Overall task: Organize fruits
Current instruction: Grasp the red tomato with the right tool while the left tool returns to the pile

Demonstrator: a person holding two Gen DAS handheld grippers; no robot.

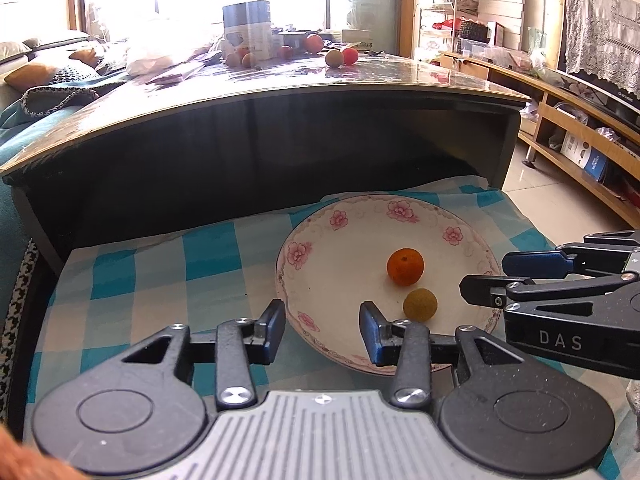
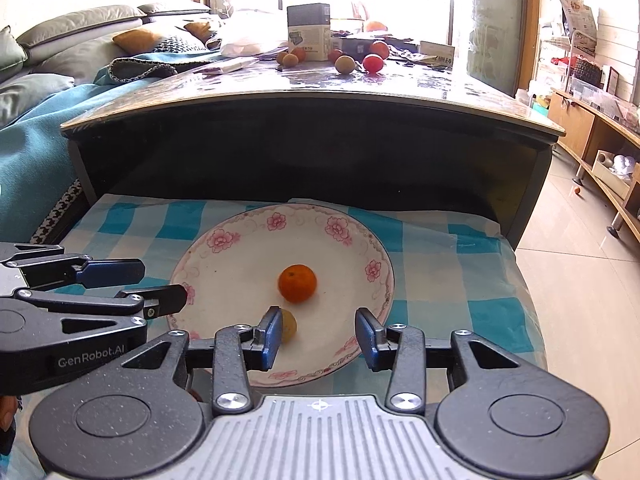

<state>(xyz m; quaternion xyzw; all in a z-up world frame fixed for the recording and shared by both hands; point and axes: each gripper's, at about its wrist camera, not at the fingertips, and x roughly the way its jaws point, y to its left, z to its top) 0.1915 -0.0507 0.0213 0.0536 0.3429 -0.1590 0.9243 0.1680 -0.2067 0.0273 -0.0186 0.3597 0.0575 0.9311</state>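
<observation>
White ceramic with pink flowers on its rim, the plate (image 1: 320,232) lay on a blue and white checked cloth (image 1: 160,272), which covered a low surface in front of a dark table (image 1: 280,92). Inside the plate were 2 fruits: an orange mandarin (image 1: 405,267) near the middle and a smaller yellow-green fruit (image 1: 420,305) just beside it, closer to the cameras. They were close together, but I could not tell if they touched.

The left gripper (image 1: 322,332) was held low over the near rim of the plate, its jaws apart and with nothing between them. The right gripper (image 2: 318,334) was also over the near part of the plate, its jaws apart and empty; in the right wrist view its left fingertip (image 2: 270,336) hid a part of the yellow-green fruit. Each gripper appeared at the side of the other camera's view, and the 2 were near each other.

On the far table top more fruits were lying, among them a red fruit (image 2: 373,63) and a tan fruit (image 2: 345,64) side by side, near a grey and white box (image 2: 309,32).
</observation>
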